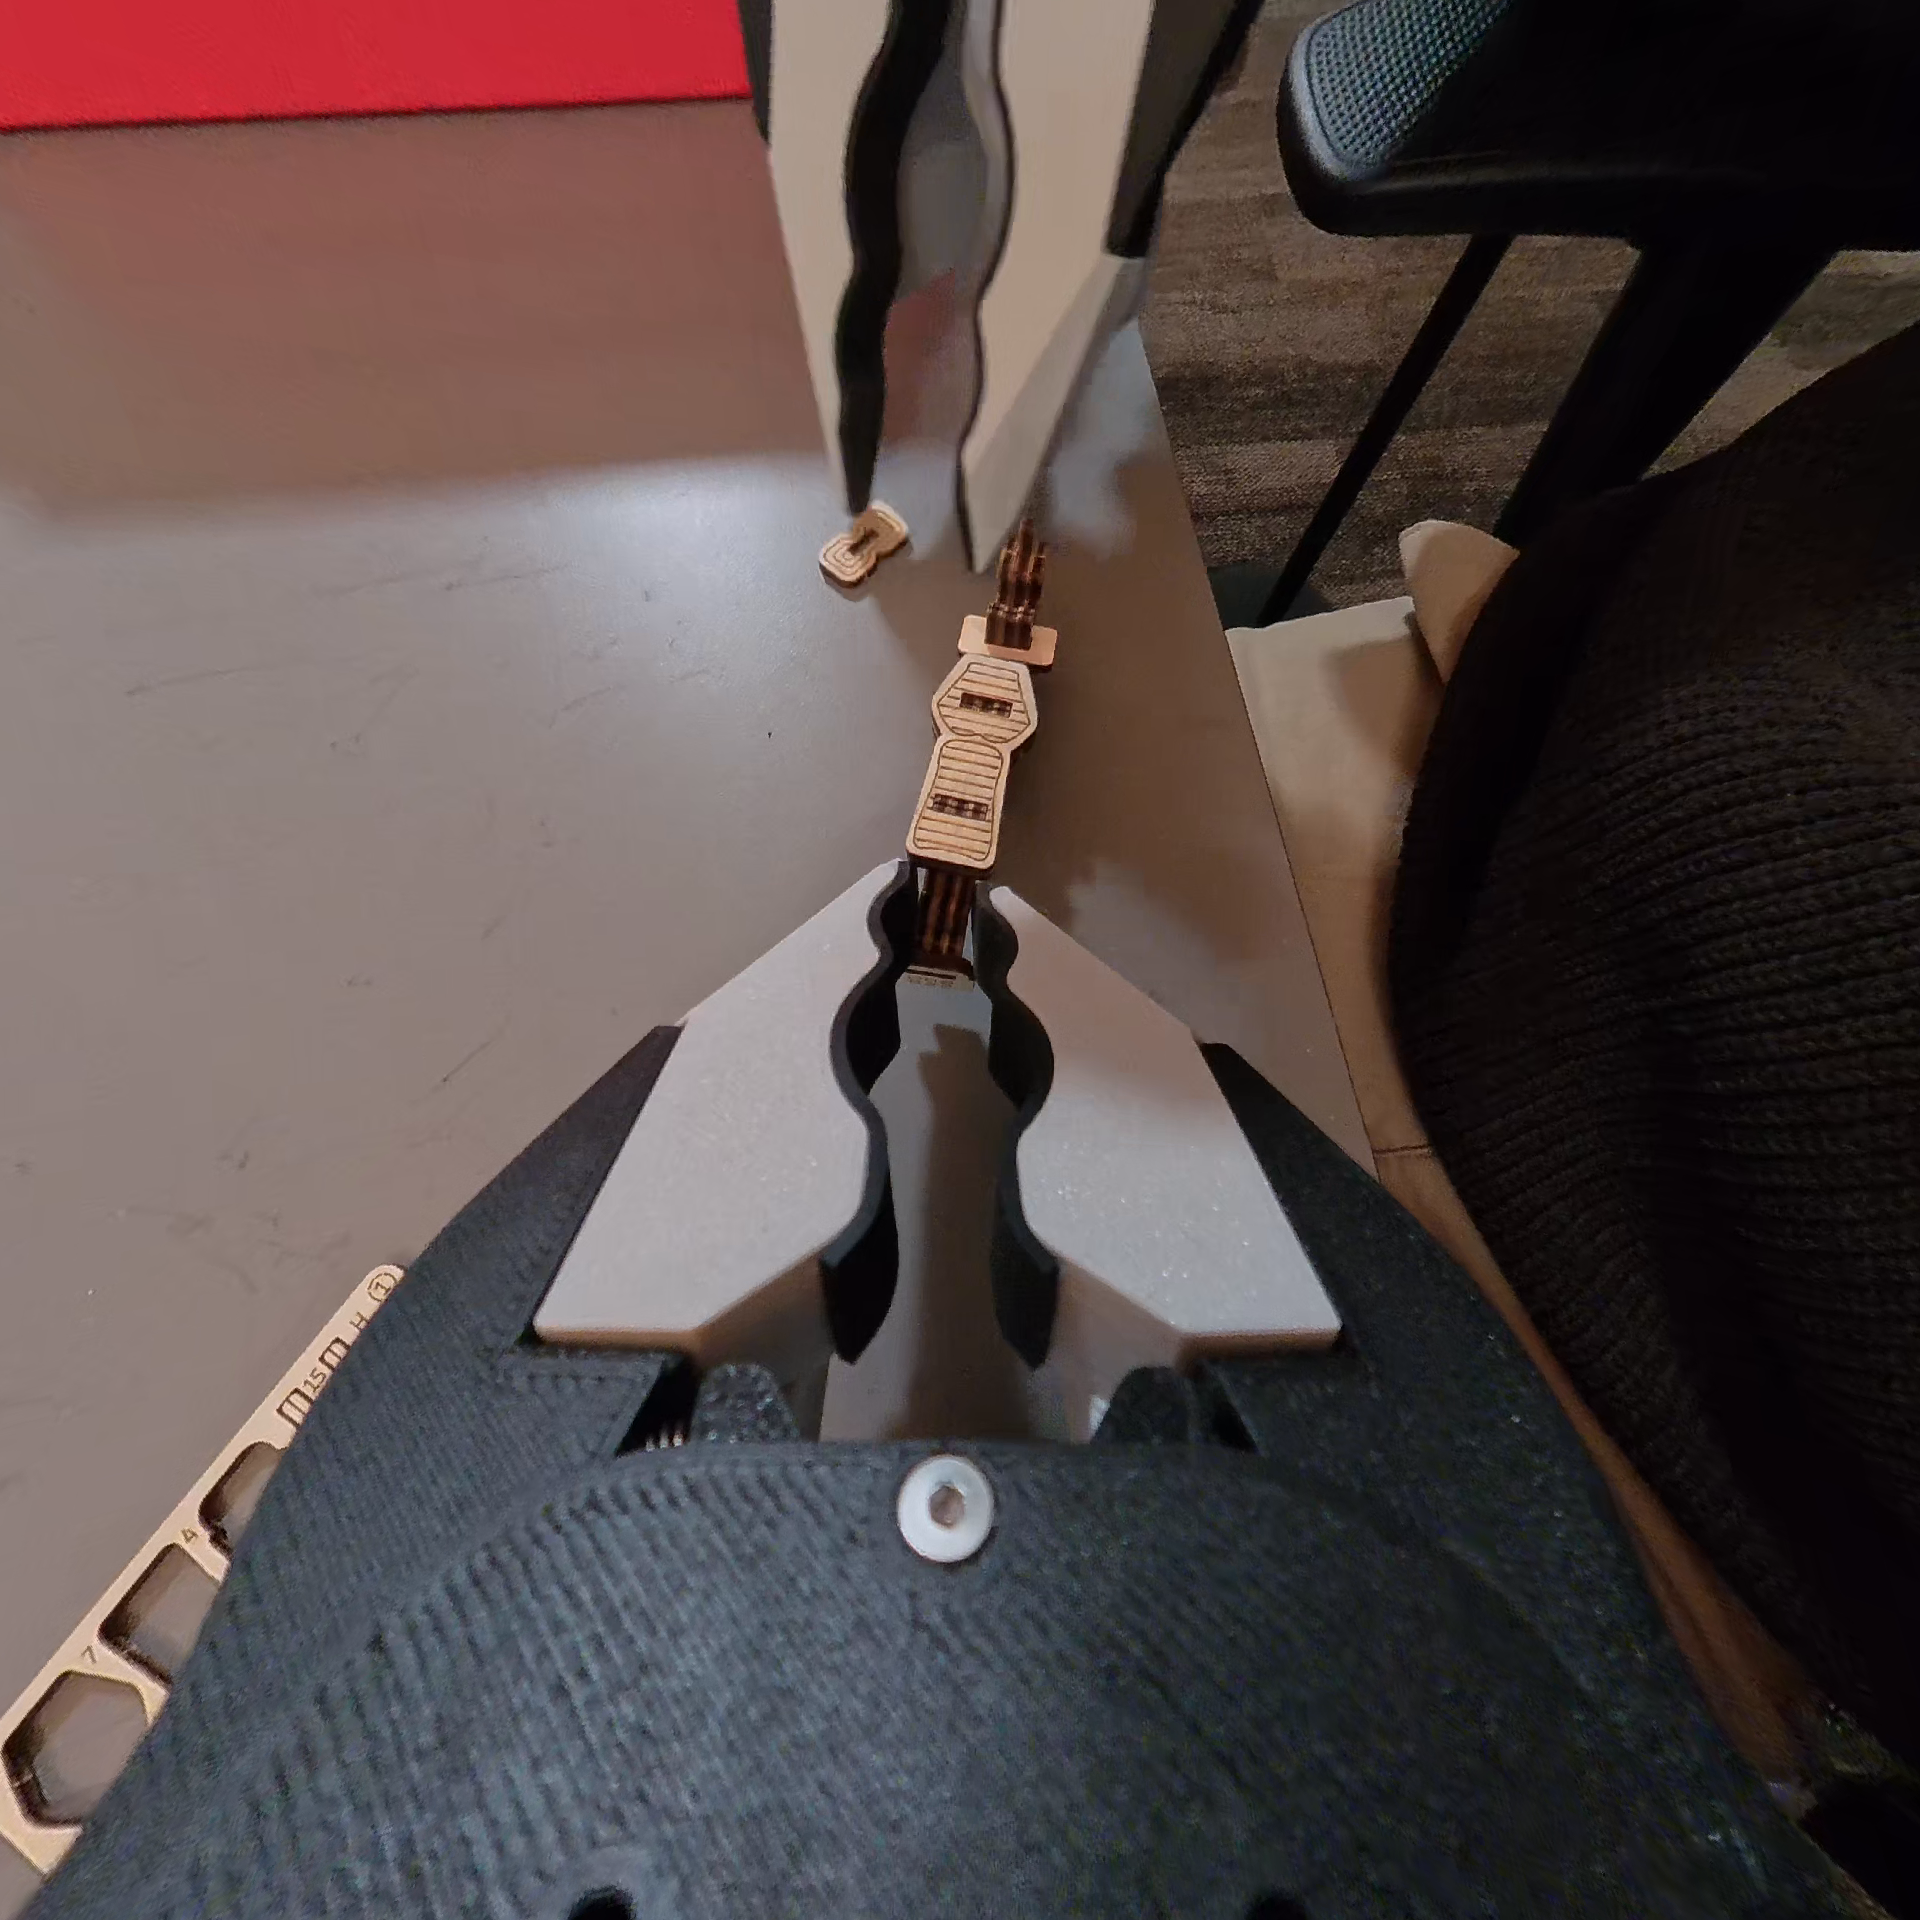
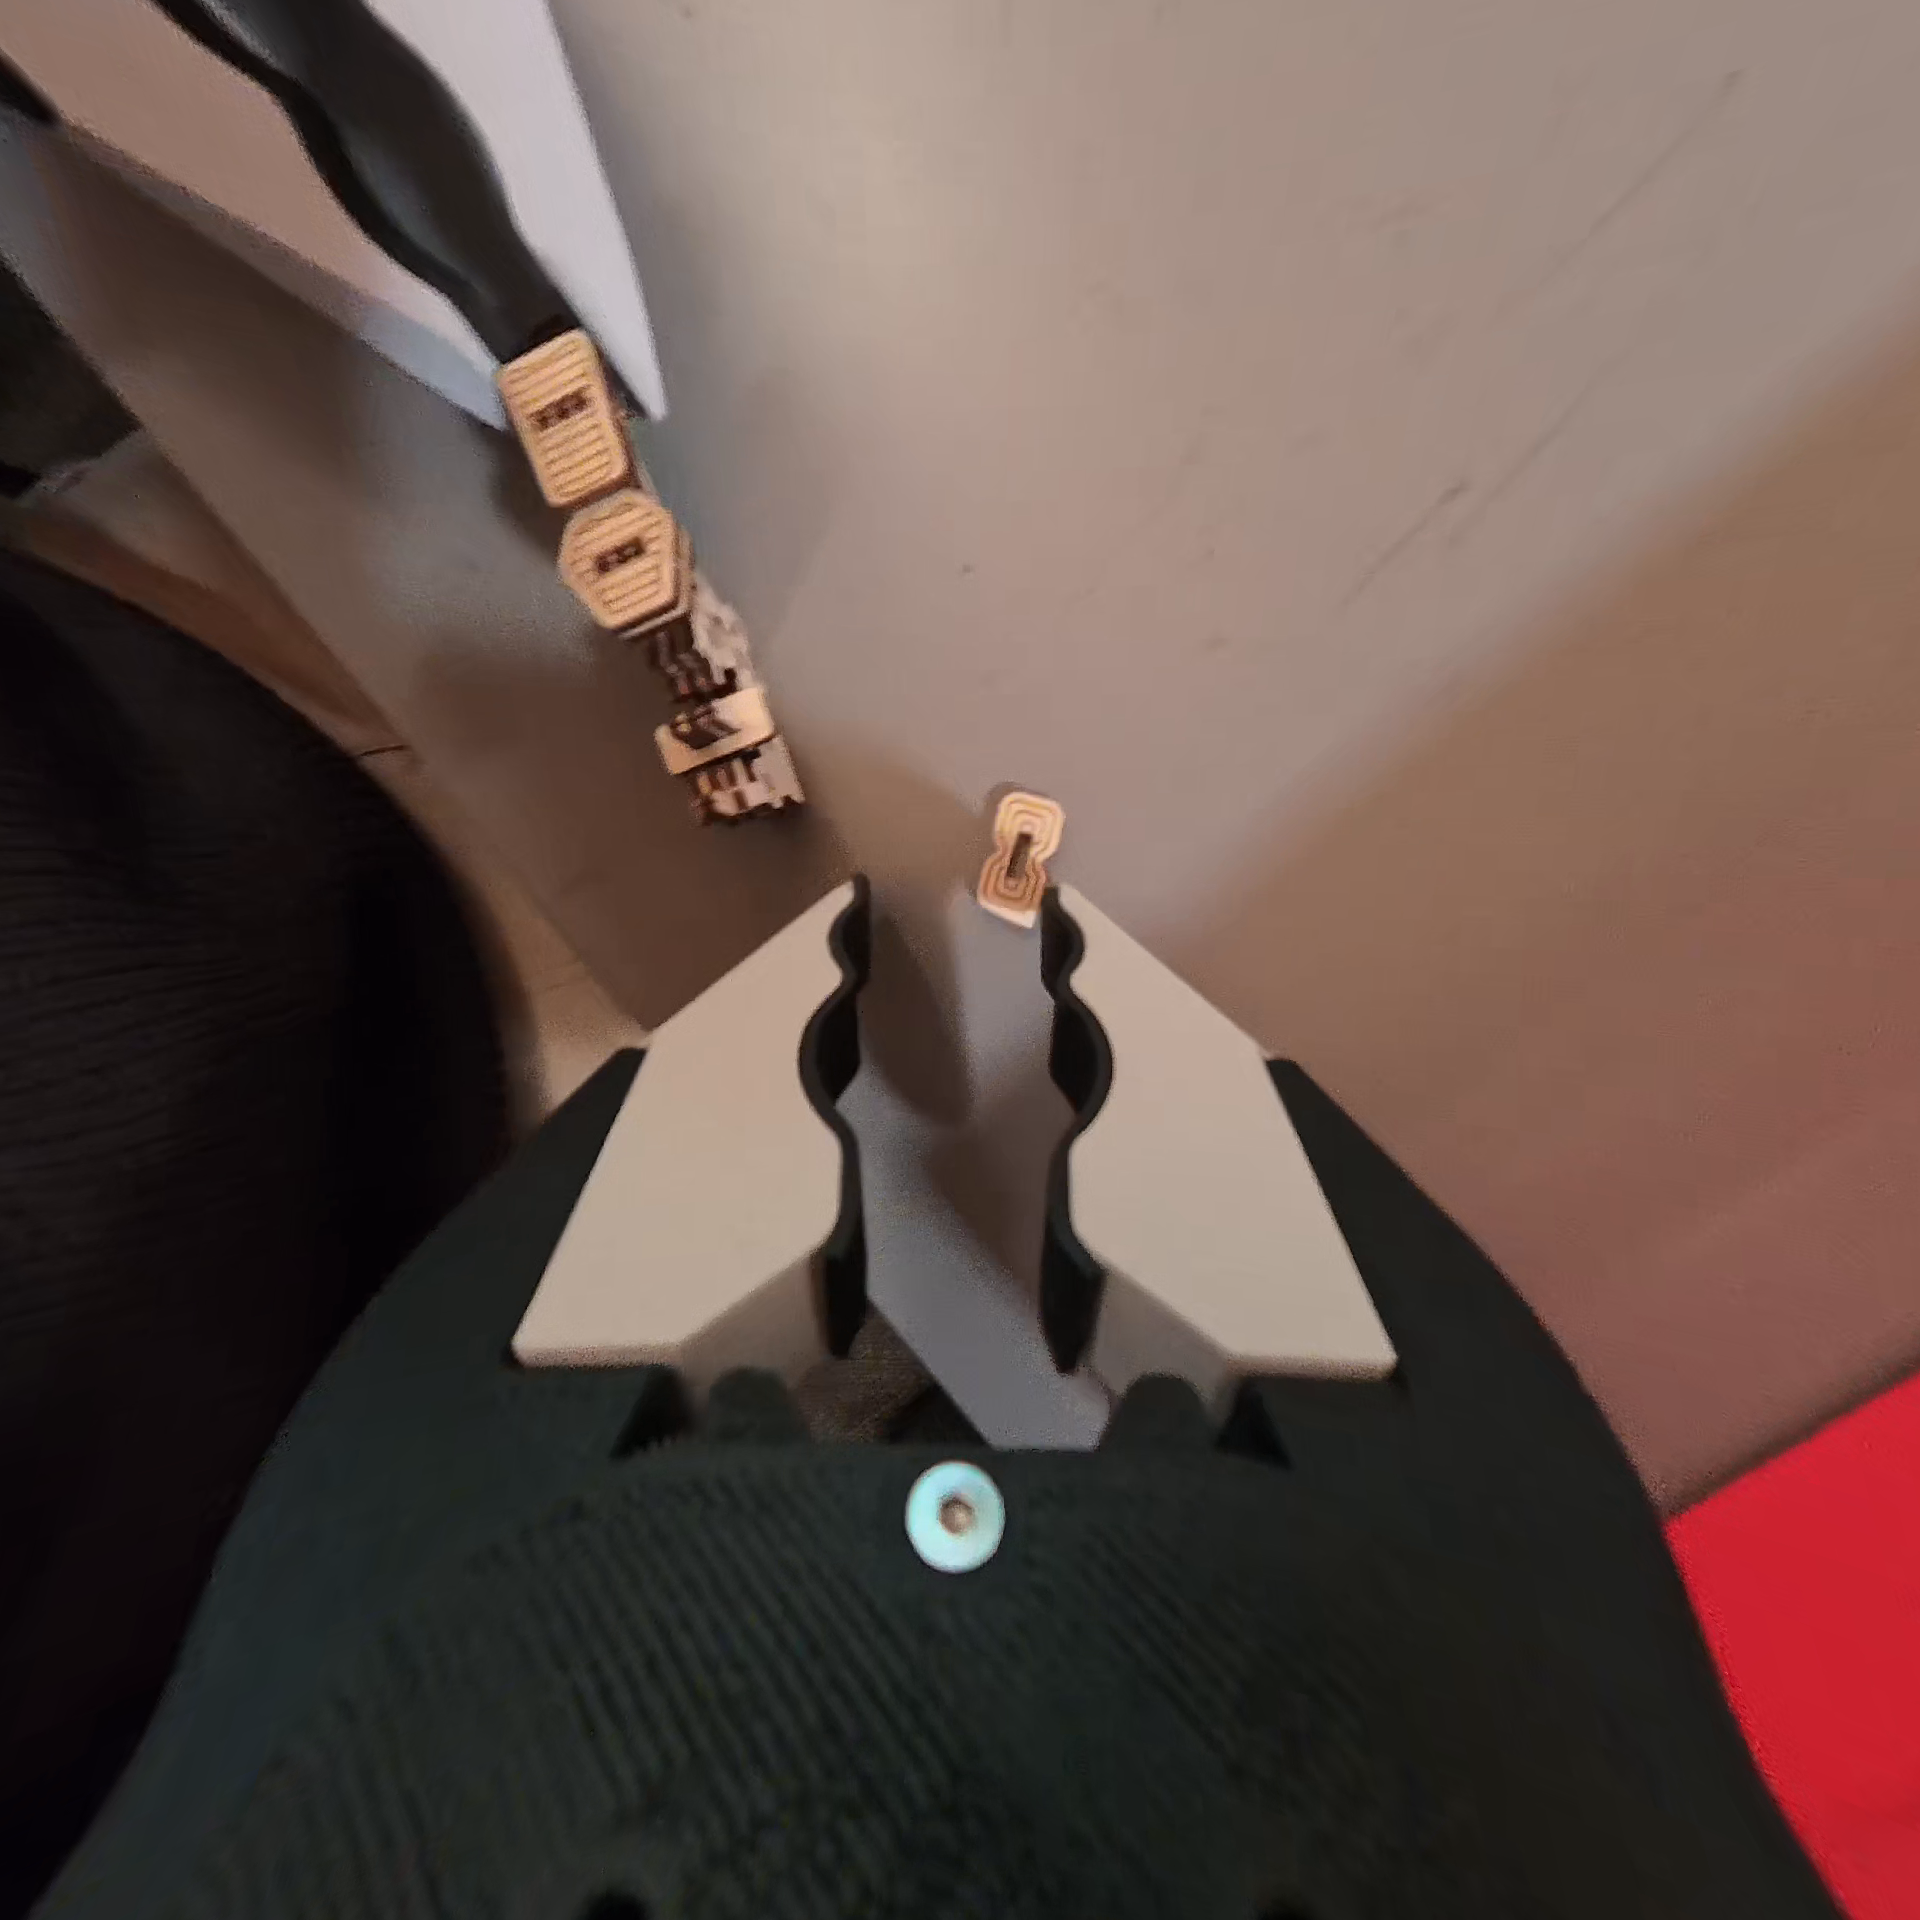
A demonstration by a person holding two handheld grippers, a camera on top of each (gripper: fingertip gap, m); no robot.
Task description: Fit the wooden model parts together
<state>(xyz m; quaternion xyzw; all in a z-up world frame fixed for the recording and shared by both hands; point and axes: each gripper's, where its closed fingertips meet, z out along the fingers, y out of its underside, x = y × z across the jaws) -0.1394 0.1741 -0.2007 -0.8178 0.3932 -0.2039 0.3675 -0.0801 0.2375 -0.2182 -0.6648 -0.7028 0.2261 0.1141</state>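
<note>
My left gripper (image 1: 945, 896) is shut on the near end of a slim wooden model assembly (image 1: 971, 748) and holds it above the grey table (image 1: 416, 831), near the table's right edge. The assembly has two engraved plates and a small cross piece at its far end. A small engraved wooden piece (image 1: 862, 551) lies flat on the table. My right gripper (image 2: 951, 914) is open, its tips close to that piece (image 2: 1018, 857), which lies just past the right fingertip (image 2: 1051, 914). The right gripper also shows in the left wrist view (image 1: 914, 520). The assembly (image 2: 613, 540) shows in the right wrist view, held by the left gripper (image 2: 540, 332).
A red mat (image 1: 364, 52) lies at the table's far side. A wooden parts sheet with cut-out holes (image 1: 156, 1610) lies at the near left. Past the table's right edge are a black chair armrest (image 1: 1558, 125) and a person's dark knit clothing (image 1: 1662, 935). About 10 centimeters separates my left fingertips from my right.
</note>
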